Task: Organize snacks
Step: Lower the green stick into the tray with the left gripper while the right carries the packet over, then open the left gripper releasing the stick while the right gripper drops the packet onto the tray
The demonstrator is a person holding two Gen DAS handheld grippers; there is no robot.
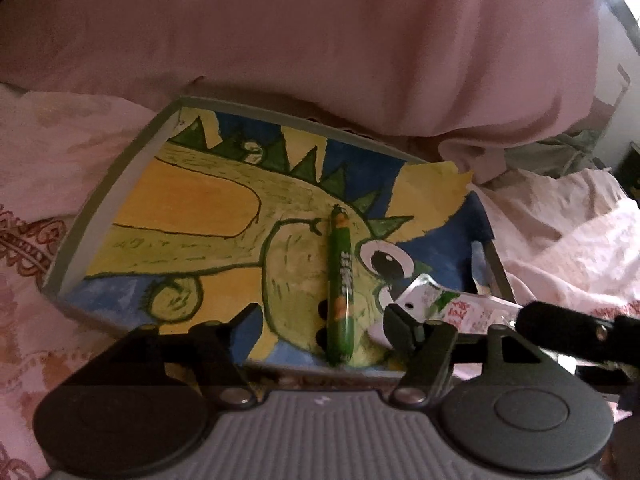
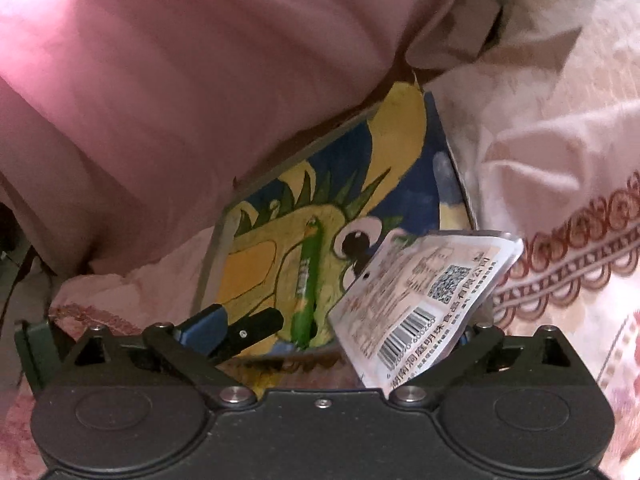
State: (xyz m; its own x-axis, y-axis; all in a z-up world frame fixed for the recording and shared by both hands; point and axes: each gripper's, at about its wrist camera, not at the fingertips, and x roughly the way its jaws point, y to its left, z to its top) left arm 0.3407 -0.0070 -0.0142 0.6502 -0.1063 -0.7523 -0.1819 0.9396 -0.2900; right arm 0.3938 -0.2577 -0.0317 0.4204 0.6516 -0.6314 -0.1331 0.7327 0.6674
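Underneath everything, a pink patterned bedspread (image 1: pixel 52 200) carries a grey-rimmed tray (image 1: pixel 104 184) painted with a green dinosaur. Lengthwise on the tray lies a green sausage stick (image 1: pixel 341 280), loose between the spread jaws of the left tool (image 1: pixel 320 320). A silver snack packet (image 2: pixel 424 300) leans unclamped within the wide-open right tool (image 2: pixel 372 328).

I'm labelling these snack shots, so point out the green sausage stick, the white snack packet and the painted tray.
green sausage stick (image 1: pixel 341 280), left wrist view, mid-length of the wrapper.
white snack packet (image 2: pixel 420 304), right wrist view, printed back.
painted tray (image 1: pixel 120 184), left wrist view, grey left rim.
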